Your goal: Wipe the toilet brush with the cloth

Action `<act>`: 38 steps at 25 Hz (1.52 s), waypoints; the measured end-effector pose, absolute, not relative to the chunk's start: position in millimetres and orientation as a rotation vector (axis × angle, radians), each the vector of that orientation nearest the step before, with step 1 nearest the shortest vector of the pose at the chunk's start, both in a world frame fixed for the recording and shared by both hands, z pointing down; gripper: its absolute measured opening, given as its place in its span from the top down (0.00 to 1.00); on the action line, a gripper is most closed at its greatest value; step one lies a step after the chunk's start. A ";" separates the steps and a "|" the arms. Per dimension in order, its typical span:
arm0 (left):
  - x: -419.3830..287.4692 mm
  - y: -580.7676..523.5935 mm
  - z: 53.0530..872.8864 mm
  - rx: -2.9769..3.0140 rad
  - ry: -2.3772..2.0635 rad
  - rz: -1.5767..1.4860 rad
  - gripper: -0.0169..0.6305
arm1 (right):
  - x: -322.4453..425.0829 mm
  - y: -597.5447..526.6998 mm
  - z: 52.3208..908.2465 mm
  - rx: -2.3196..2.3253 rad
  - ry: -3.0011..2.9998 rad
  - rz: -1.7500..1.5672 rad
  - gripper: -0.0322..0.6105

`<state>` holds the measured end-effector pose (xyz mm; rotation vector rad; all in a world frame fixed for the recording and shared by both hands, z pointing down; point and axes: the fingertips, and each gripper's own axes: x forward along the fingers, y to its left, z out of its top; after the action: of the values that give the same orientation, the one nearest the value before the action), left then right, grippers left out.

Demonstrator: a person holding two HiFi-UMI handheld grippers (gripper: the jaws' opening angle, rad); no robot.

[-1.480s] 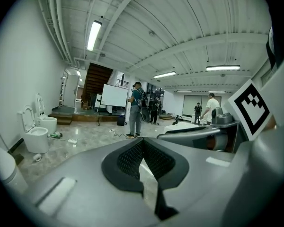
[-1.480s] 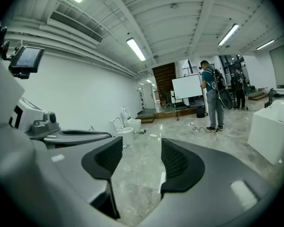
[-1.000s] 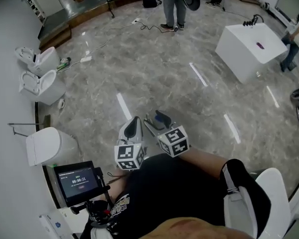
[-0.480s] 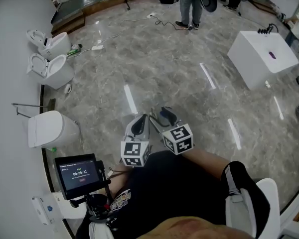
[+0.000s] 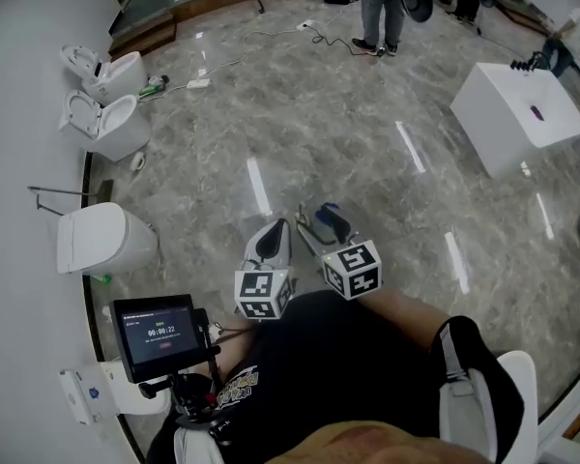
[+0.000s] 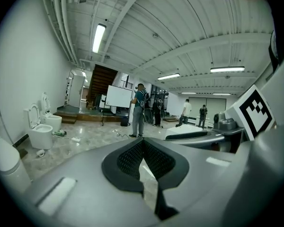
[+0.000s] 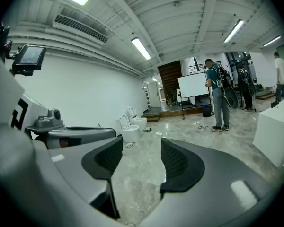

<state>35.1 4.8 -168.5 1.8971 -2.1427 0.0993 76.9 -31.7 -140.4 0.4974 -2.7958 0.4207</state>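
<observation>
Toilet brush and cloth are not showing clearly in any view, so where they are lying cannot be told.

Head view: a person is holding the left tool [image 5: 277,228] and the right tool [image 5: 316,218] side by side over the marble floor [image 5: 319,133]. Three white toilets [image 5: 106,124] are standing along the wall on the left, a small screen [image 5: 158,329] is glowing low on the left, and a white block [image 5: 512,114] is sitting at the upper right.

Left gripper view: the pads [image 6: 128,157] are meeting at their tips, gripping nothing.

Right gripper view: the pads [image 7: 109,157] are standing wide apart, with only floor showing between them.
</observation>
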 end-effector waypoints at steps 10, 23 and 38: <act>31.5 7.4 -163.5 1.902 -2.145 0.090 0.96 | 78.5 -31.8 -140.5 0.514 -2.798 0.433 0.55; 36.8 10.1 -158.7 1.922 -2.114 0.098 0.96 | 81.9 -25.4 -136.0 0.511 -2.780 0.449 0.55; 38.6 0.8 -162.0 1.938 -2.088 0.084 0.96 | 81.7 -32.3 -139.5 0.517 -2.791 0.447 0.55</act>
<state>38.6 0.8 -162.0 1.9383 -2.0877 0.0842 81.7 -32.3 -139.5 0.5174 -2.7912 0.4473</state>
